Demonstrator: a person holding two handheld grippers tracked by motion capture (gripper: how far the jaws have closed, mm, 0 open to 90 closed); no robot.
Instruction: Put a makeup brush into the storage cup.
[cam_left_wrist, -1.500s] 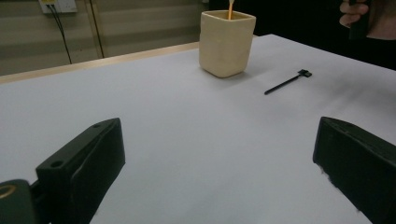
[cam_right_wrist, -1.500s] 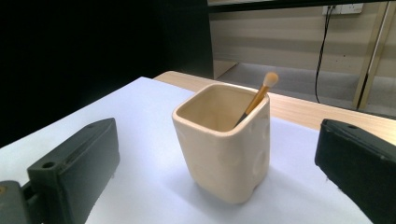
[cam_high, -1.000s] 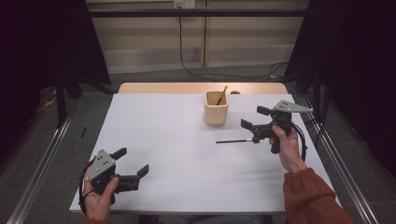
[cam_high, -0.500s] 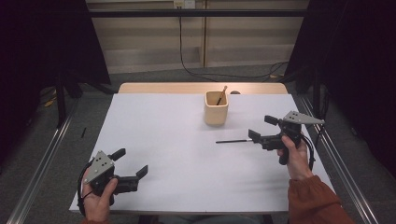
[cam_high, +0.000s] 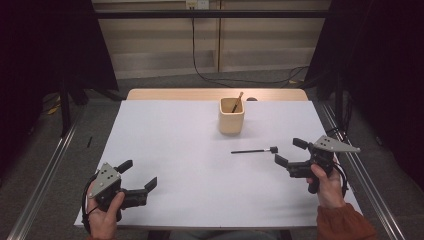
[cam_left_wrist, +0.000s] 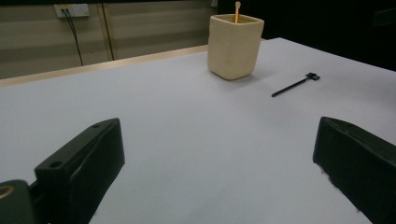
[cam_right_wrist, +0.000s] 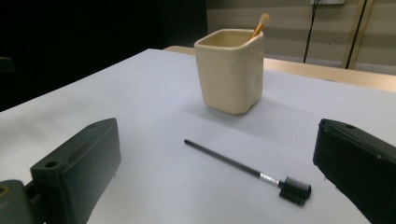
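Even overhead light falls brightly on the white table while the surroundings beyond it sink into near black, the beige cup casts only a soft shadow toward the camera at its base, and the near jaws below it look slightly blurred.

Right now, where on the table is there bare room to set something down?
Bare: the white sheet from the cup left to the left gripper. Tight: between cup, brush and right gripper.
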